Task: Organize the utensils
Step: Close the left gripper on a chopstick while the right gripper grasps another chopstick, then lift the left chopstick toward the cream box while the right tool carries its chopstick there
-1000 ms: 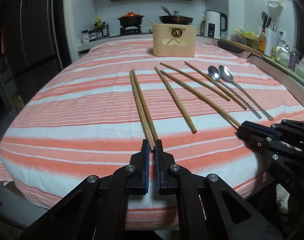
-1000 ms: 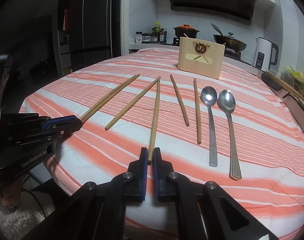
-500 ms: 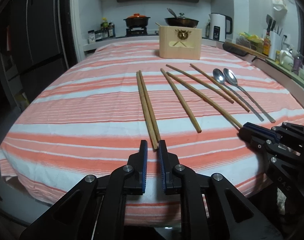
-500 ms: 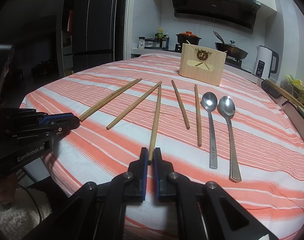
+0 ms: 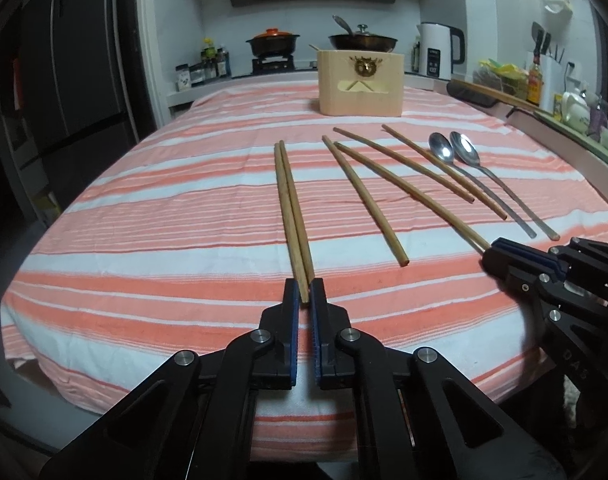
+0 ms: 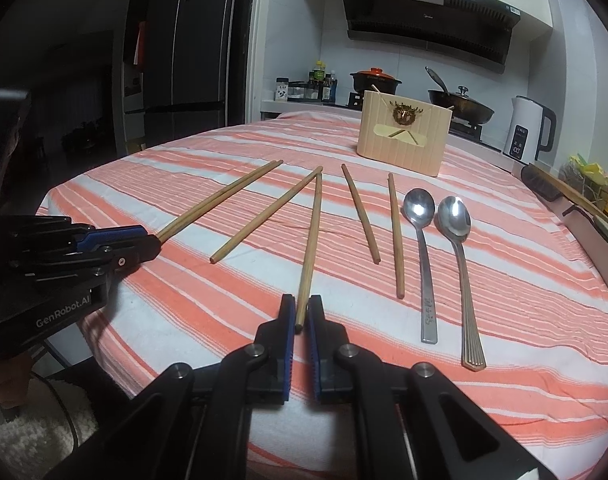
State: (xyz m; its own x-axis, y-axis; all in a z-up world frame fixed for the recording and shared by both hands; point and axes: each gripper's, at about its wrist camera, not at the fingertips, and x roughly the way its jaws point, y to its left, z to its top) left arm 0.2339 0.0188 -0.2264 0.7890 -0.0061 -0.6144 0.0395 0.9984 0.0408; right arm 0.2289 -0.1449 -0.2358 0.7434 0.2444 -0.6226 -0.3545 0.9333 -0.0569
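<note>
Here the left gripper [image 5: 304, 294] pinches the near end of the chopstick pair [image 5: 291, 208], pairing them for storage. The right gripper [image 6: 297, 312] clamps a single chopstick [image 6: 310, 246] likewise, with the holder box [image 6: 402, 138] far ahead.

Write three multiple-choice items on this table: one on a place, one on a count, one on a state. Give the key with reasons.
1. Where does the pale wooden utensil box stand?
A. At the far end of the orange-and-white striped tablecloth
B. On the floor
C. At the cloth's near edge

2. How many shiny metal spoons lie on the cloth?
A. One
B. Two
C. Four

3. What is the state of the right hand-held gripper?
A. Wide open in the air
B. Shut on the near end of one long wooden chopstick
C. Shut on a spoon handle

Key:
1 A: the box stands beyond all the utensils, nearest the kitchen counter.
2 B: two spoons lie side by side, bowls pointing away.
3 B: the chopstick's end sits pinched between the blue pads.
</note>
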